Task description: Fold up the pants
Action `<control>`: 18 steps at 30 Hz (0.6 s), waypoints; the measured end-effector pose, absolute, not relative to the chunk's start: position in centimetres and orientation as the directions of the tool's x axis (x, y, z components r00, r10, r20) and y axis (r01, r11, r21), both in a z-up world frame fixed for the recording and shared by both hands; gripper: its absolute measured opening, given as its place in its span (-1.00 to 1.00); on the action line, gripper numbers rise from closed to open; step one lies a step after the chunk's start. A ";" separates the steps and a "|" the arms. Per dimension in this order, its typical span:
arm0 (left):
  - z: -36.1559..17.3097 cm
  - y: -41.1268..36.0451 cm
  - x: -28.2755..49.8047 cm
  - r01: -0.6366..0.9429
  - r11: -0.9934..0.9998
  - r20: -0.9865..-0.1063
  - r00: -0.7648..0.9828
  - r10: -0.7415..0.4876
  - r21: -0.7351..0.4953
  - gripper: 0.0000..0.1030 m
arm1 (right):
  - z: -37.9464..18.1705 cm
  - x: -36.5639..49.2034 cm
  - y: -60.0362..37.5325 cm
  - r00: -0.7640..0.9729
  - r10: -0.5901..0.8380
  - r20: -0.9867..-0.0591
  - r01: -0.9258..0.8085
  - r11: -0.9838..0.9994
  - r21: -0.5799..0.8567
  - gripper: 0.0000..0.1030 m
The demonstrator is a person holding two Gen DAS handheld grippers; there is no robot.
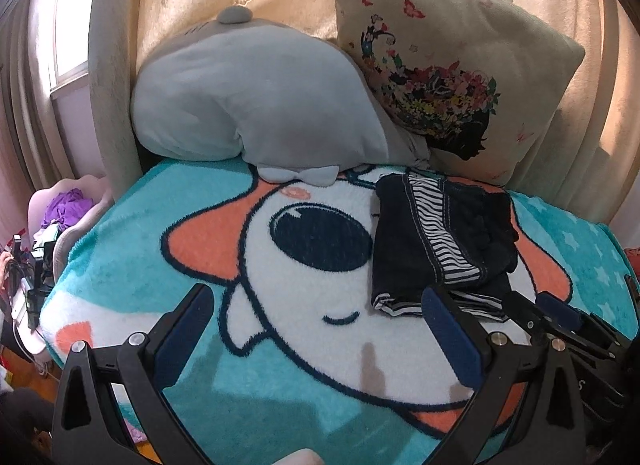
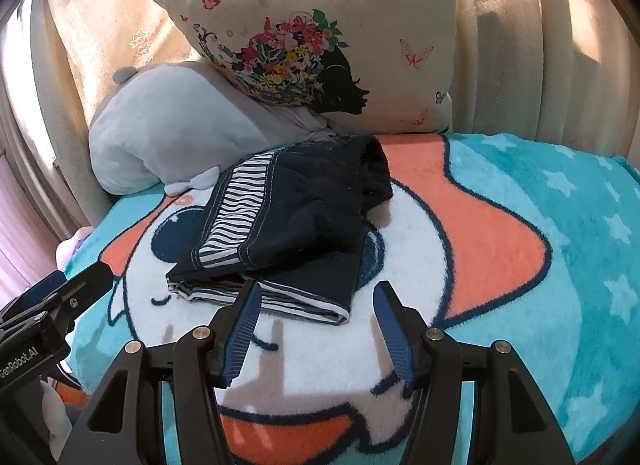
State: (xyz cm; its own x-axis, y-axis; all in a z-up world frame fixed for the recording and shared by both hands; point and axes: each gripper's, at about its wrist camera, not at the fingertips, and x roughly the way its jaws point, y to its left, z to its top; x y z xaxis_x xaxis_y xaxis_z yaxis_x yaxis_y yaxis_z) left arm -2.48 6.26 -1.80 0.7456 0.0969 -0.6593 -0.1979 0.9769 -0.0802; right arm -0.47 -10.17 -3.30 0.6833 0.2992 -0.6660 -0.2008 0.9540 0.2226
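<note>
Pants [image 2: 288,221] folded, lying on blanket [image 2: 520,265] just ahead of right tongs [image 2: 316,297]; right tongs parted, empty. Left tongs [image 1: 316,305] spread wide, empty, pants ahead-right of them.

Left gripper [image 1: 316,301], right gripper [image 2: 316,297]: jaws apparently apart, empty.

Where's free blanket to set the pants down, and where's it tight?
Free: the white and orange patch left of the folded pants, in front of the grey plush; also the starred teal blanket right of the pants. Crowded: the back edge, where plush and butterfly pillow meet the pants.
</note>
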 end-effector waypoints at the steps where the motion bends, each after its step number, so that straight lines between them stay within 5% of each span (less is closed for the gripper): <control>1: -1.9 6.3 -2.4 -0.199 0.977 -0.662 0.743 0.096 -0.082 1.00 | -3.3 -0.4 -10.2 0.683 0.299 -0.667 -0.200 0.954 0.223 0.22; 18: -3.8 7.2 -1.0 -0.211 0.971 -0.710 0.700 0.074 -0.107 1.00 | -4.2 0.5 -10.3 0.668 0.292 -0.684 -0.181 0.956 0.231 0.23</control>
